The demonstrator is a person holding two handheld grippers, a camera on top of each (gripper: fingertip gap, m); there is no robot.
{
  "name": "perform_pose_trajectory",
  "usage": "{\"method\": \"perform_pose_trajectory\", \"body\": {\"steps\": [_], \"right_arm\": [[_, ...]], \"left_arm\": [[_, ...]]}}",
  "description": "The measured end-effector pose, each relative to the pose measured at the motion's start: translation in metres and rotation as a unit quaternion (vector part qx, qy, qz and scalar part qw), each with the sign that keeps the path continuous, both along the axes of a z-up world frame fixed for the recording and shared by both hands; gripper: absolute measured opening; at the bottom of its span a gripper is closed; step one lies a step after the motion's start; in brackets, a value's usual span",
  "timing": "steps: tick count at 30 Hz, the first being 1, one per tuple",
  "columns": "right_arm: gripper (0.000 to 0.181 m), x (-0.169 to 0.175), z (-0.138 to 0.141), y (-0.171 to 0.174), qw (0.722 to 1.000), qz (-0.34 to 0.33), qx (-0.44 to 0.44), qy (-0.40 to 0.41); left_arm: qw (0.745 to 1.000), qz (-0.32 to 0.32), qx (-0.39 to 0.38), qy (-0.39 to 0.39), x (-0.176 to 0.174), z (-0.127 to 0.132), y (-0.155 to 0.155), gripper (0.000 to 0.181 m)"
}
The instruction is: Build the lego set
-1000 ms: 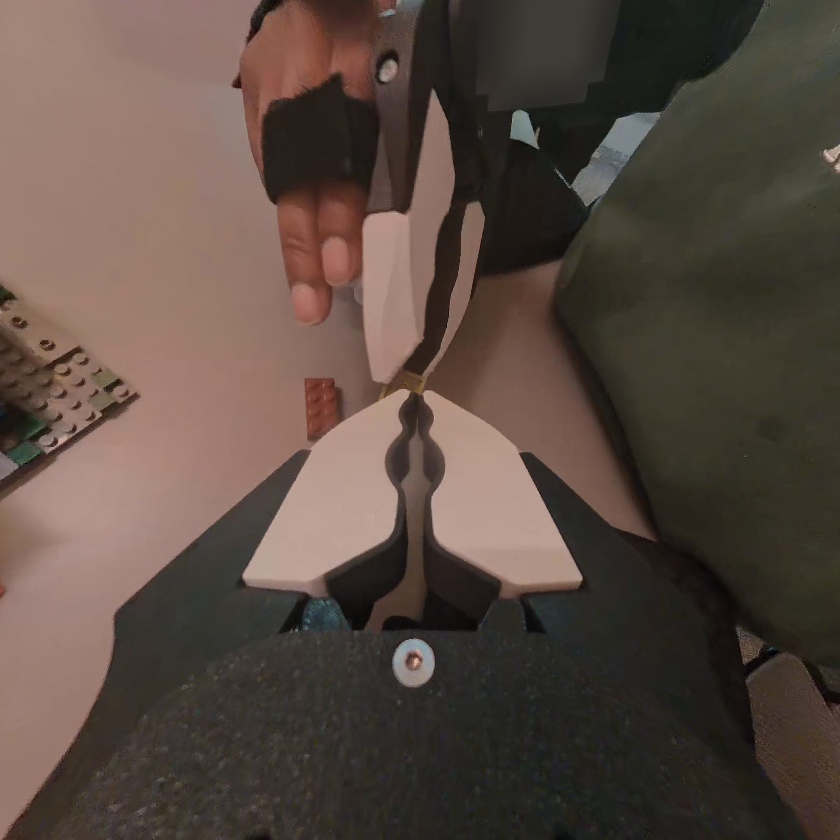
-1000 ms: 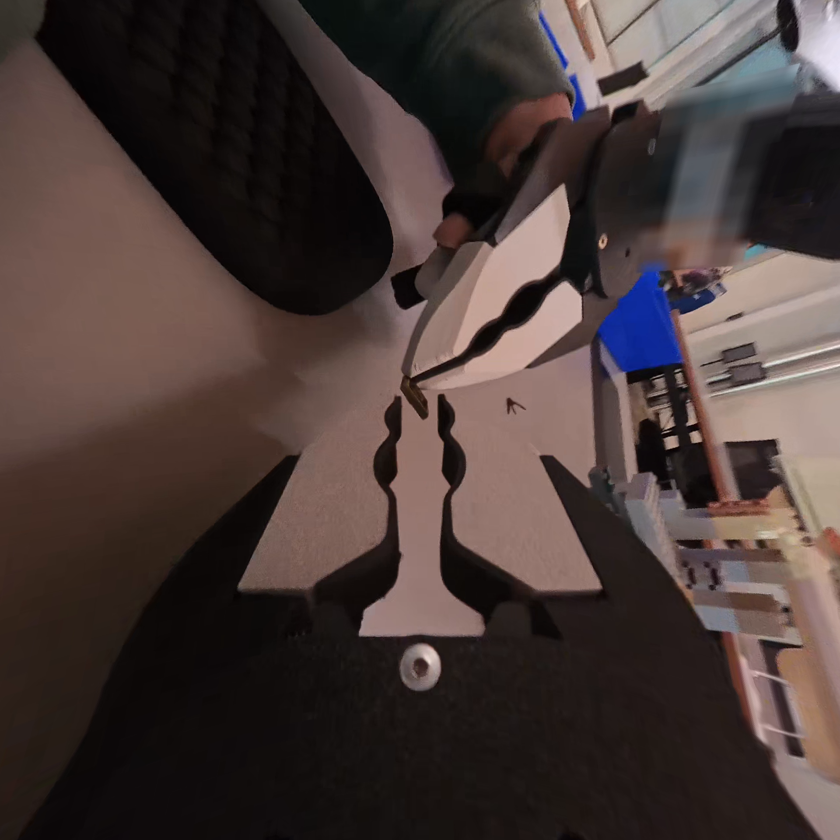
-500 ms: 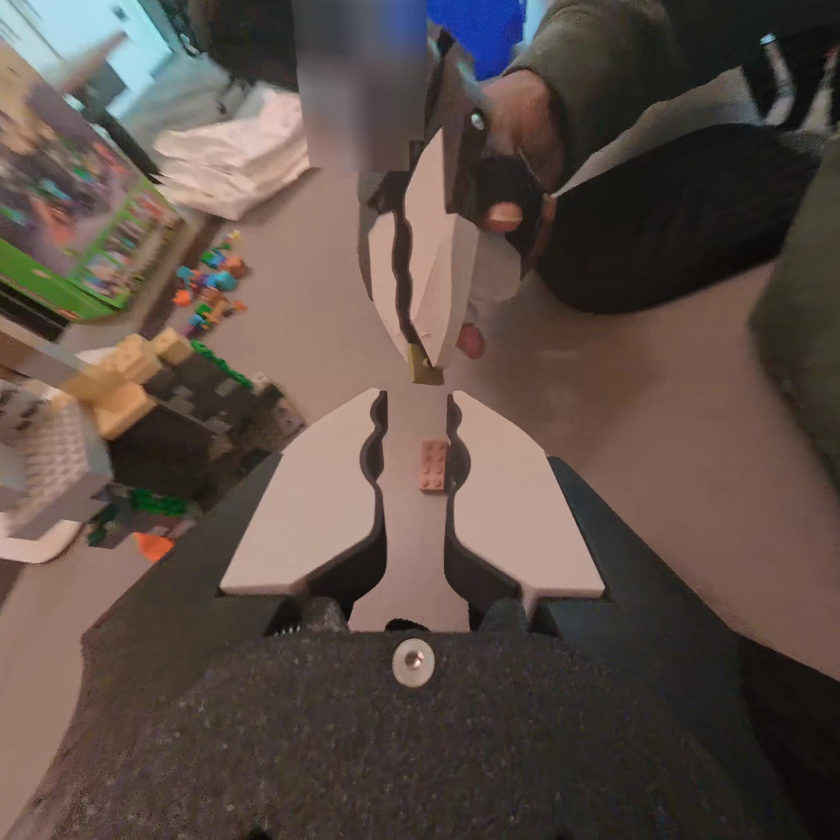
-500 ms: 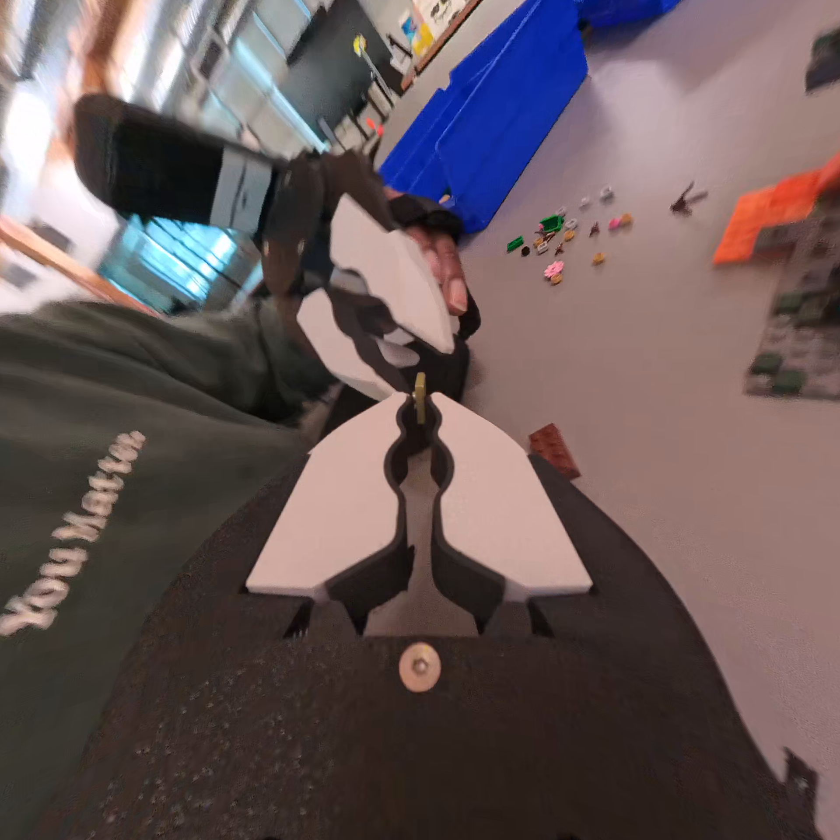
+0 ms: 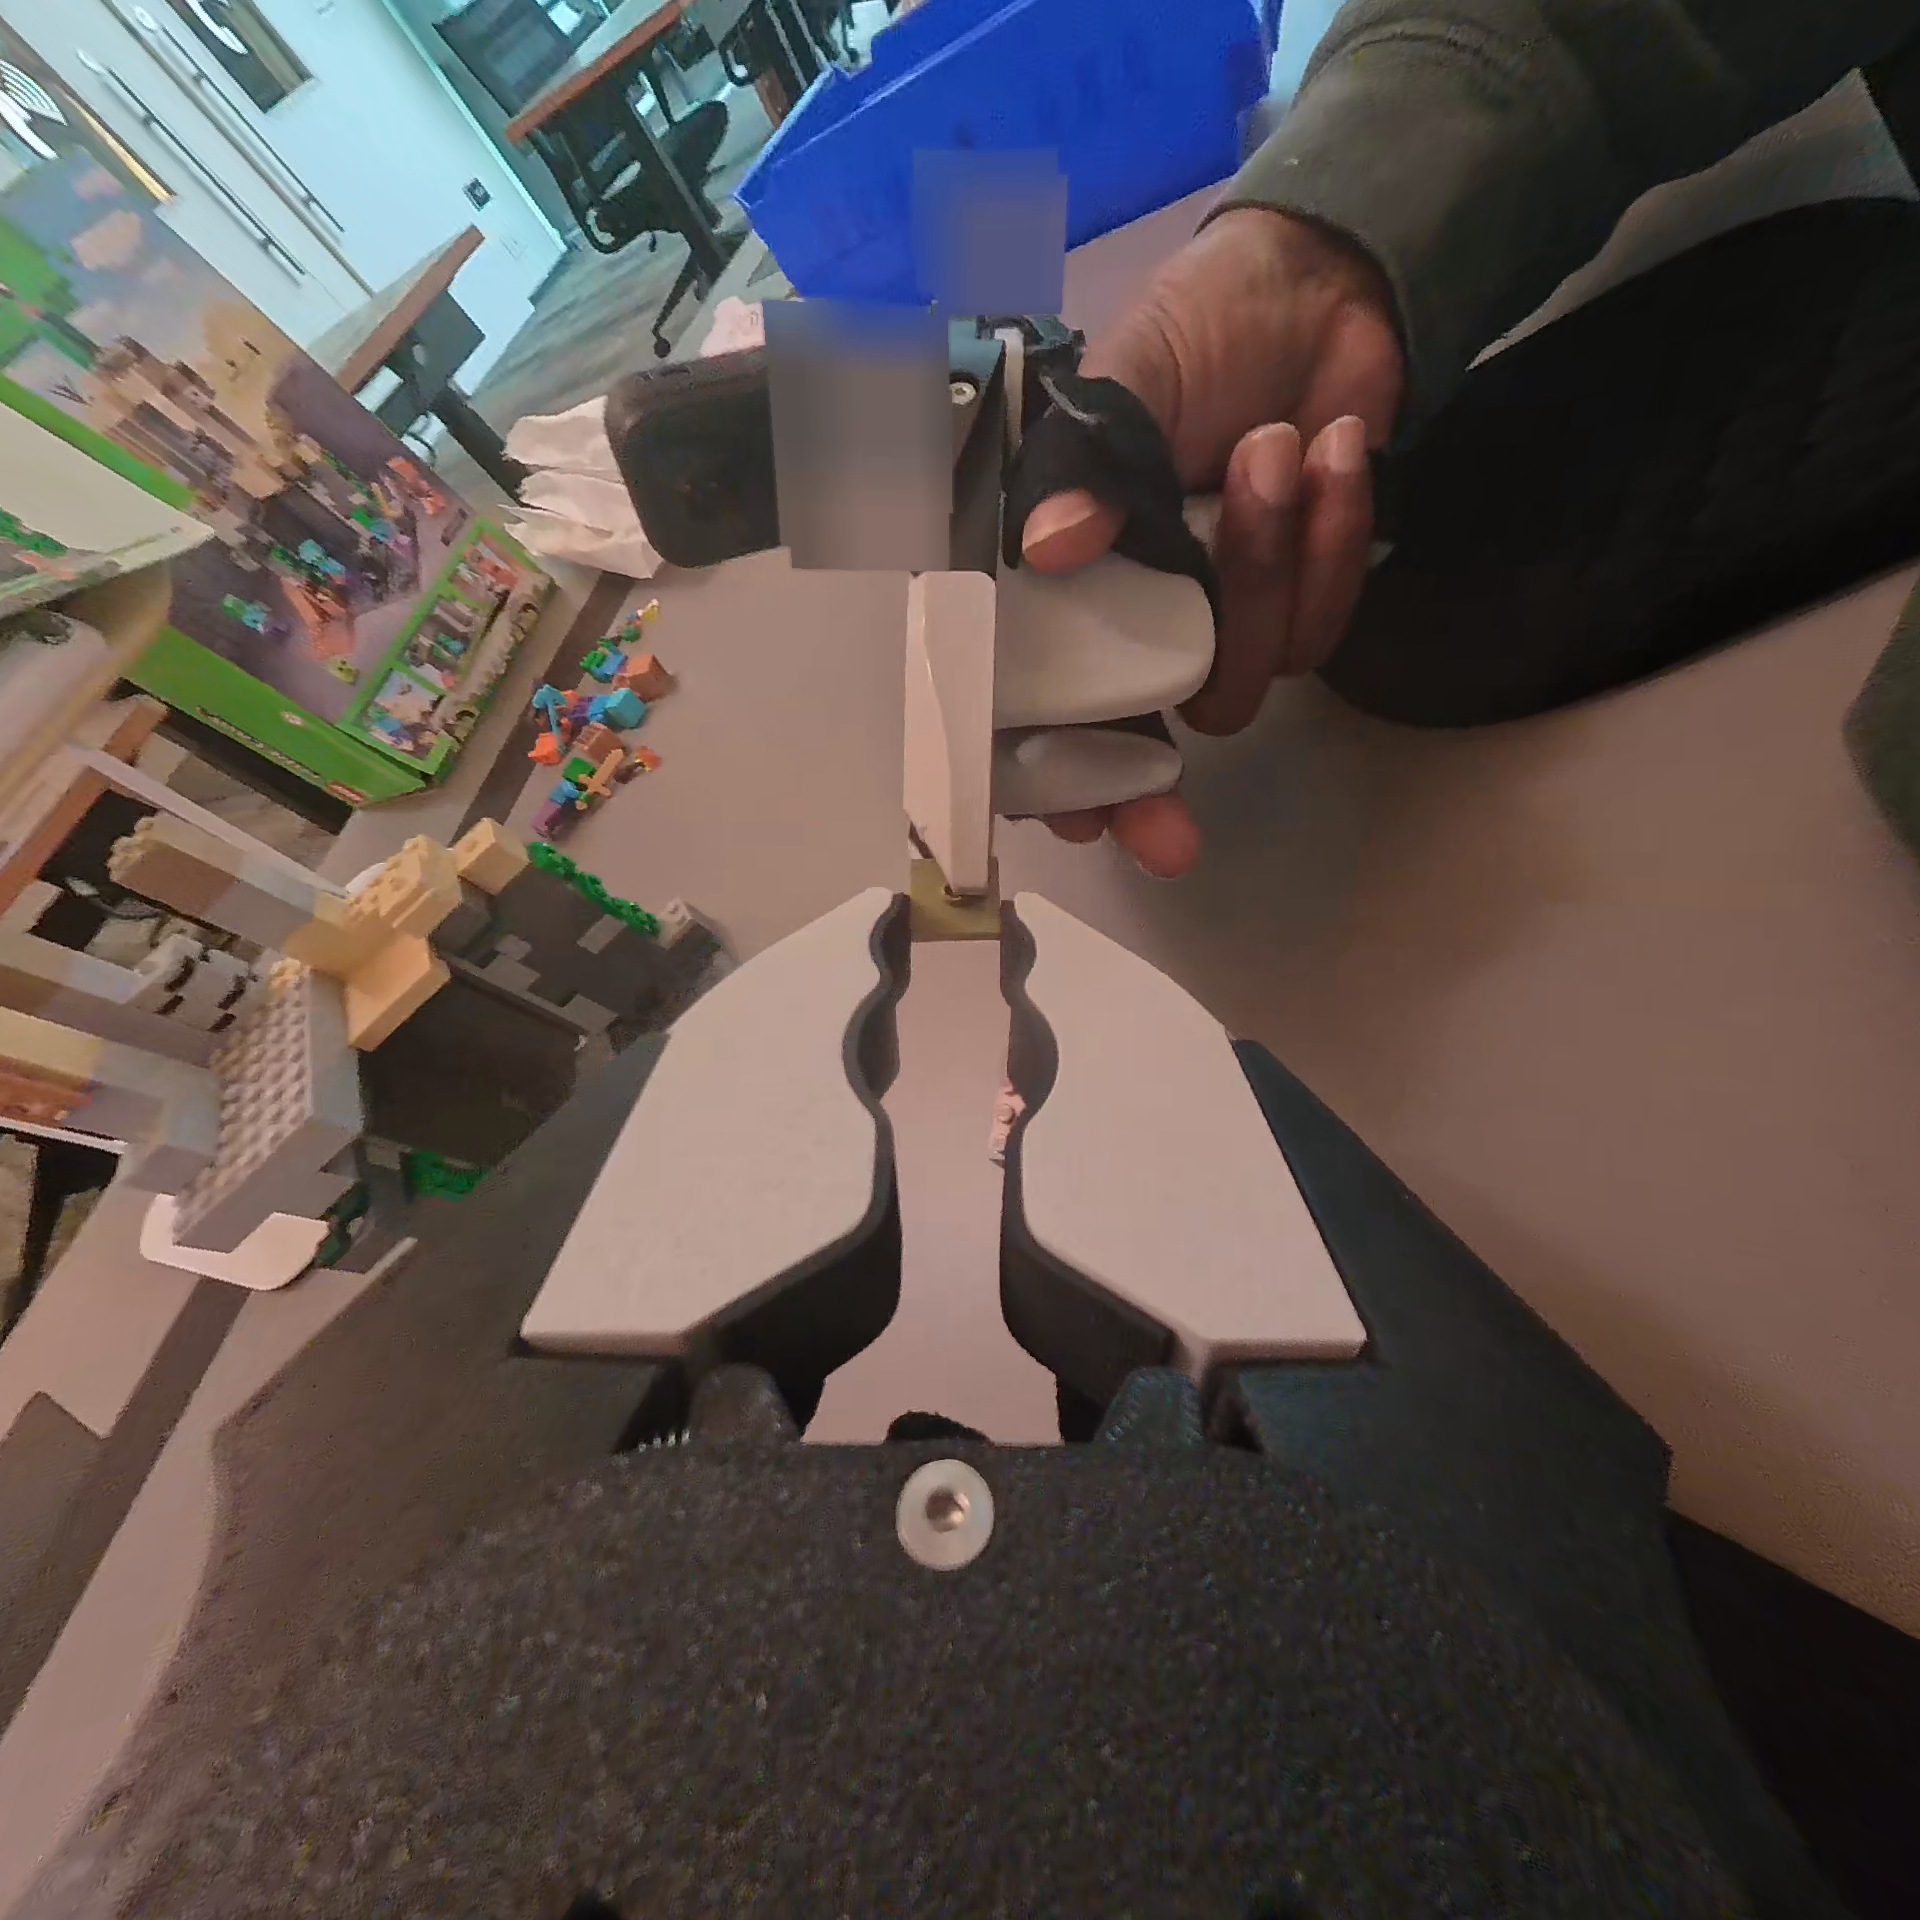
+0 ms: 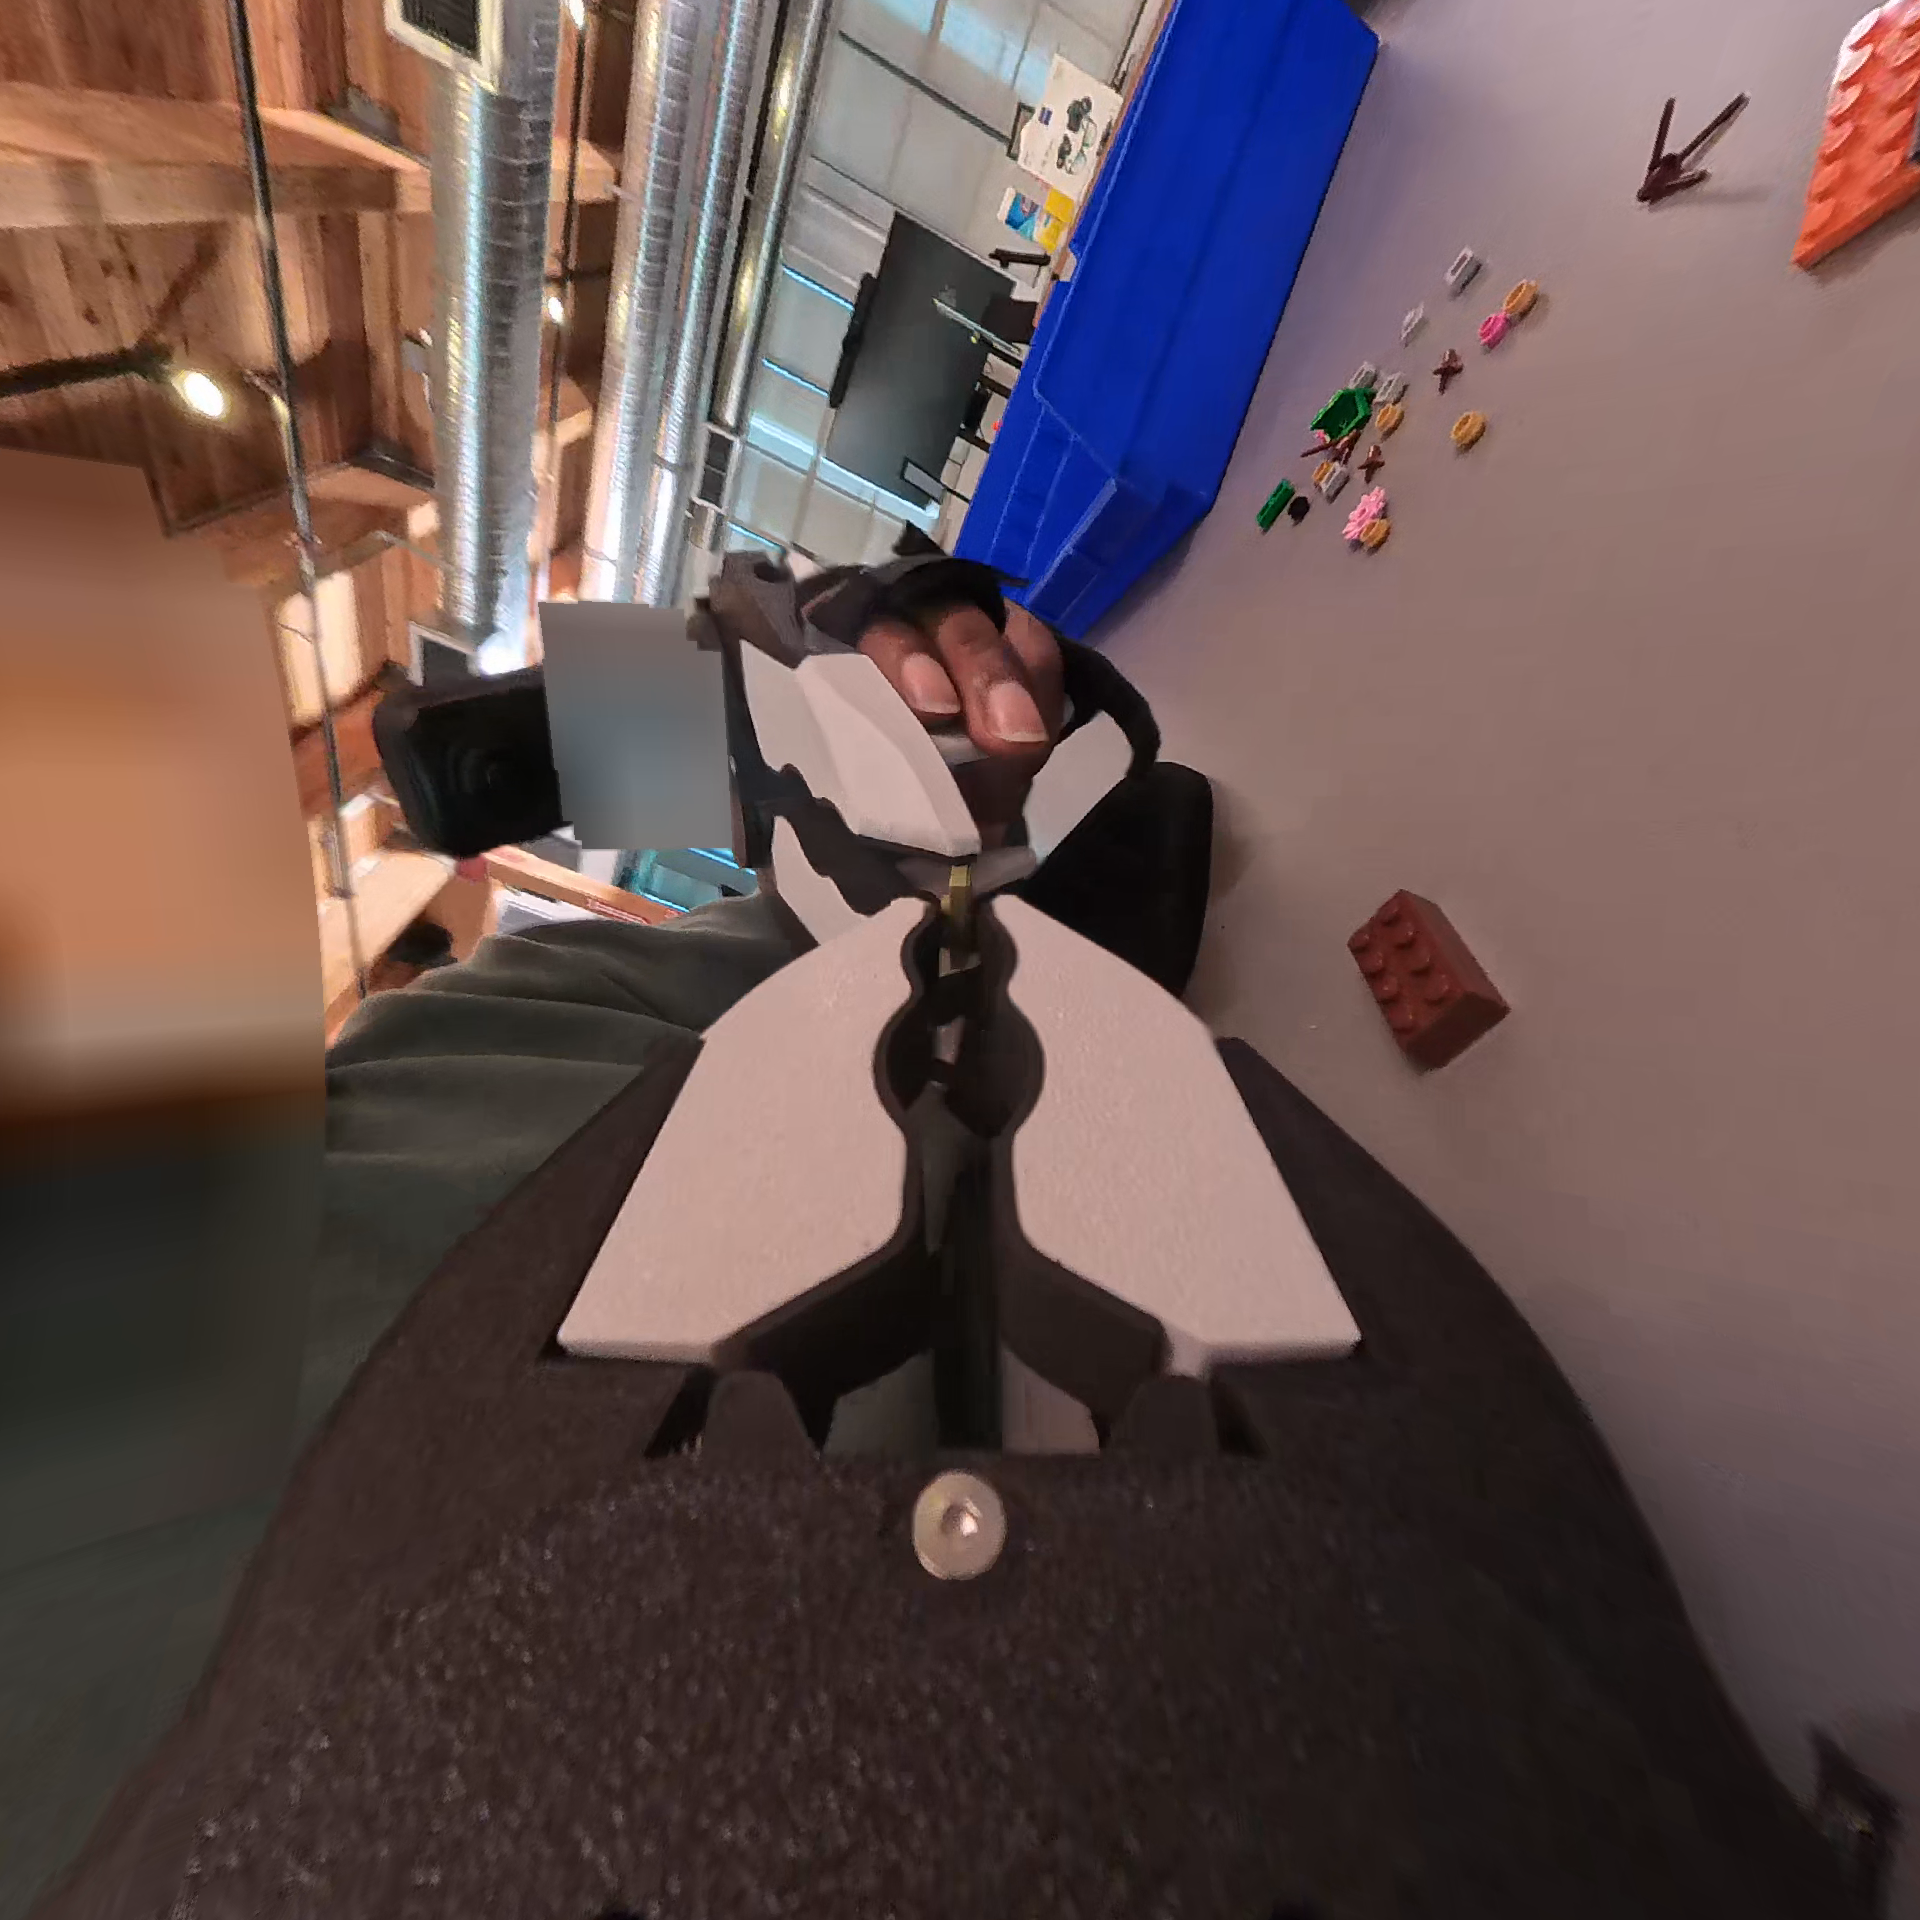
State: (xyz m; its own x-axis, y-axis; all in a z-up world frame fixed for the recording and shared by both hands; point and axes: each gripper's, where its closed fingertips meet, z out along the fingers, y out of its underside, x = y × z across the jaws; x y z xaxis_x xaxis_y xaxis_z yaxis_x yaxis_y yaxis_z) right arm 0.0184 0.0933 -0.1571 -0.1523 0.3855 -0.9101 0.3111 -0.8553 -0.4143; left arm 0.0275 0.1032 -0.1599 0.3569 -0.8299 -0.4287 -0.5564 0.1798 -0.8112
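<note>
right gripper (image 6: 958,920) jaws clamped on olive plate (image 5: 954,914) | left gripper (image 5: 954,920) jaws parted around plate | blue bin (image 6: 1164,312) contents hidden

Wrist cameras face each other closely, sharing the olive piece (image 5: 954,916).

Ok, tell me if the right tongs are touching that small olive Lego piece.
Touching. The right wrist view shows the right tongs closed on the olive Lego piece, with both fingertips pressed against its sides.

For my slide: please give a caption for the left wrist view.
Right claw holds an olive piece at the open left claw tips.
</note>
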Motion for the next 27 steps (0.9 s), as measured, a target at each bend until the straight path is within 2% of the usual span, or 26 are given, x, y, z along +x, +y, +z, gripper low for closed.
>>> {"method": "perform_pose_trajectory", "body": {"steps": [2,4,6,8,10,12,16,20,23,27], "right_arm": [[0.014,0.002,-0.003,0.003,0.998,0.003,0.063,-0.005],[0.018,0.007,-0.009,0.009,0.982,0.009,0.186,-0.012],[0.019,0.011,-0.016,0.011,0.935,0.020,0.355,-0.021],[0.022,0.011,-0.018,0.009,0.876,0.030,0.482,-0.024],[0.023,0.008,-0.023,0.006,0.824,0.046,0.564,-0.036],[0.025,0.006,-0.031,0.002,0.791,0.071,0.606,-0.051],[0.017,0.002,-0.036,0.001,0.774,0.085,0.626,-0.055],[0.016,0.001,-0.041,0.004,0.771,0.094,0.626,-0.064],[0.015,0.000,-0.045,0.008,0.777,0.097,0.617,-0.075],[0.016,0.003,-0.059,0.021,0.783,0.102,0.603,-0.109]], "left_arm": [[1.000,-0.005,-0.021,-0.006,-0.001,-0.003,-0.001,0.016],[0.998,-0.014,-0.061,-0.012,-0.003,-0.009,-0.003,0.016],[0.995,-0.021,-0.098,-0.021,-0.004,-0.015,-0.004,0.016],[0.992,-0.025,-0.121,-0.026,-0.005,-0.020,-0.004,0.016],[0.990,-0.032,-0.138,-0.024,-0.004,-0.025,-0.005,0.016],[0.988,-0.038,-0.146,-0.018,-0.001,-0.028,-0.006,0.016],[0.988,-0.040,-0.146,0.009,0.000,-0.036,-0.006,0.016],[0.988,-0.038,-0.152,0.009,-0.001,-0.041,-0.004,0.016],[0.987,-0.032,-0.157,0.010,-0.003,-0.045,-0.001,0.016],[0.985,-0.009,-0.163,0.053,-0.017,-0.061,0.008,0.029]]}}
